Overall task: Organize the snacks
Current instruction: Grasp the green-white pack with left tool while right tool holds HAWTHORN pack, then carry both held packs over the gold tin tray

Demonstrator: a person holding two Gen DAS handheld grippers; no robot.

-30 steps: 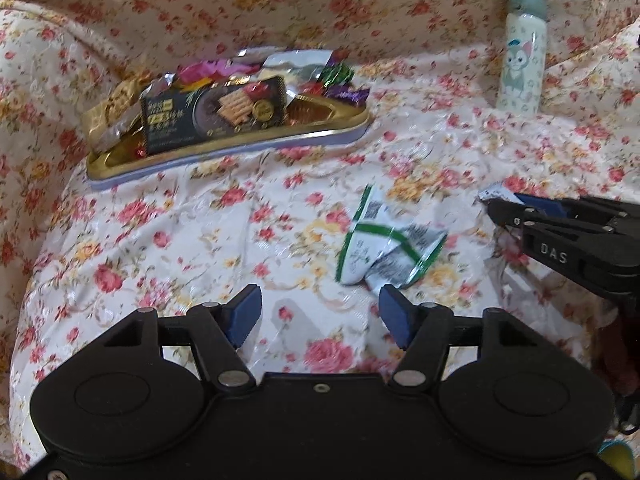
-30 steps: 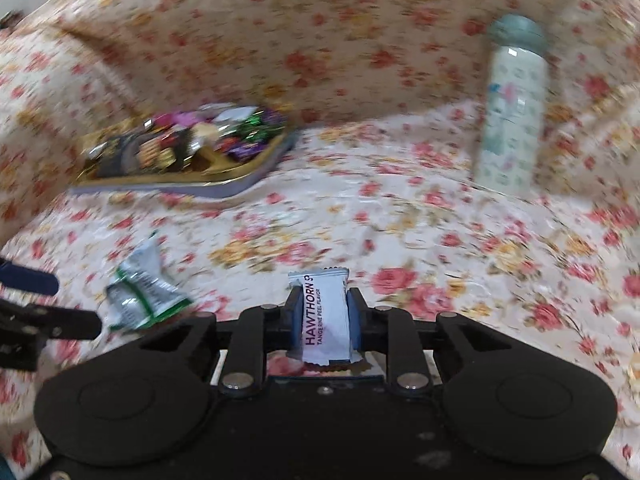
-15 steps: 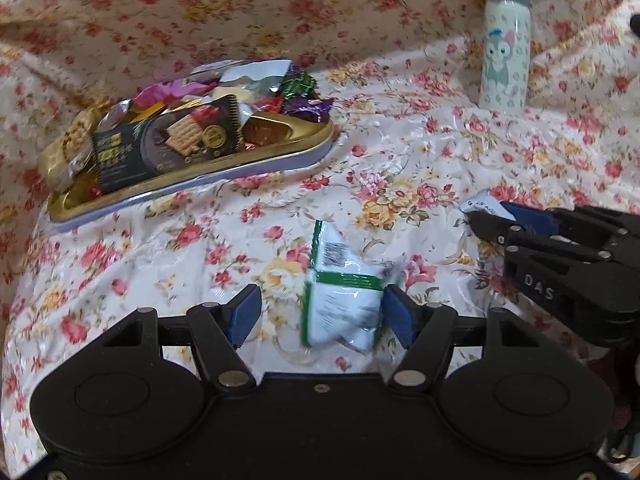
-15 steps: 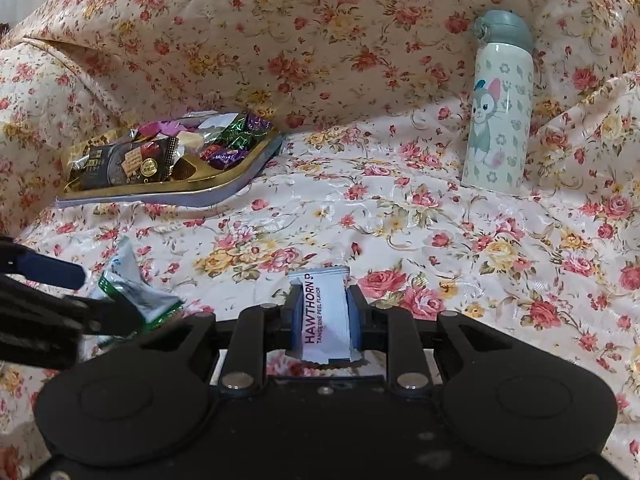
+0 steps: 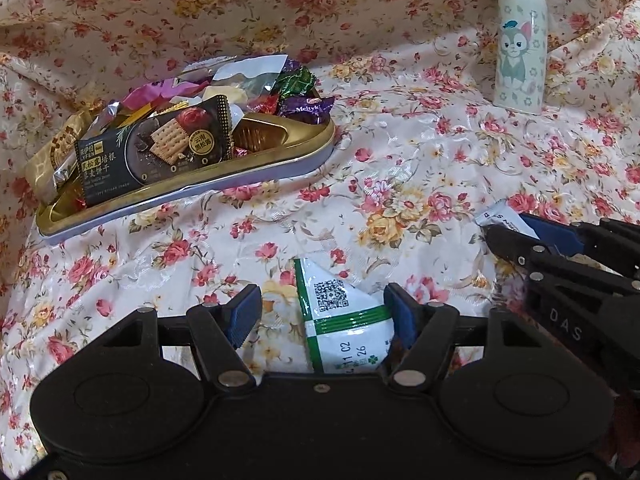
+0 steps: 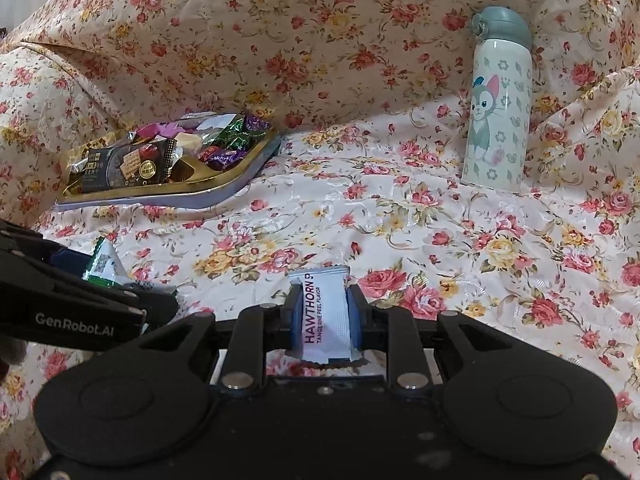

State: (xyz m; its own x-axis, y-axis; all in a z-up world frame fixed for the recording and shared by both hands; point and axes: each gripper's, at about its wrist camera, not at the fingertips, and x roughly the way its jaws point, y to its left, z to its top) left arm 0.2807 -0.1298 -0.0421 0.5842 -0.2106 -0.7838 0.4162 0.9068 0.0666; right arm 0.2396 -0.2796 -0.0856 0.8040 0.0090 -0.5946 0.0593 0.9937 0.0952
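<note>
My left gripper (image 5: 320, 316), jaws just widening, straddles the green-and-white packet (image 5: 344, 328) lying on the floral cloth (image 5: 400, 184); only the left view shows its QR code fully. My right gripper (image 6: 323, 316) pinches the hawthorn sachet (image 6: 326, 316), legible only there. Gold tray (image 5: 280, 152) behind.

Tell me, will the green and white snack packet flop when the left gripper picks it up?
Probably: the green and white packet looks thin and crinkled, so loose ends may droop. It seems light. Its shiny film could slip between the pads.
</note>
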